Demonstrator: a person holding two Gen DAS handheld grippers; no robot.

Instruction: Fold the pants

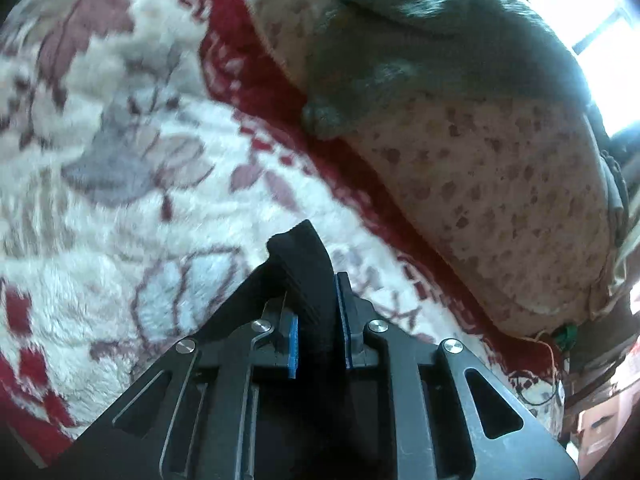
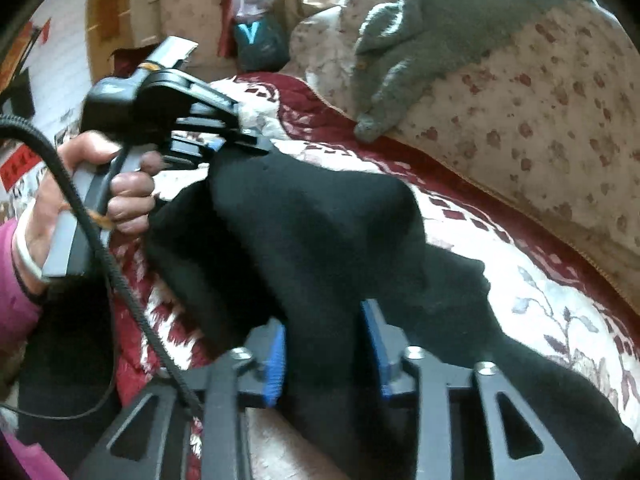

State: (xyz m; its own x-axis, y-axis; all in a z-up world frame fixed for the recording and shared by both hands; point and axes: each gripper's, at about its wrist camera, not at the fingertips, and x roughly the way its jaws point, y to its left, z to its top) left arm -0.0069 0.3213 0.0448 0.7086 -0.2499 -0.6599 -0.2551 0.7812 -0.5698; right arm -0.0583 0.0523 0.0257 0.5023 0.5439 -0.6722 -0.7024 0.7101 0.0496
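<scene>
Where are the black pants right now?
The black pants hang bunched between both claws above the floral blanket, in front of the spotted pillow where a grey cat lies.

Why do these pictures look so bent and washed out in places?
Both views are fisheye, so edges curve. Left wrist view: the window glares white and the floral blanket is smeared. Right wrist view: the hand looks blurred and the black pants lose detail.

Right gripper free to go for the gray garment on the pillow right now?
Probably not. The right gripper is shut on the black pants, which the left gripper also holds. The path to the gray garment looks open, but the pants would drag along.
</scene>
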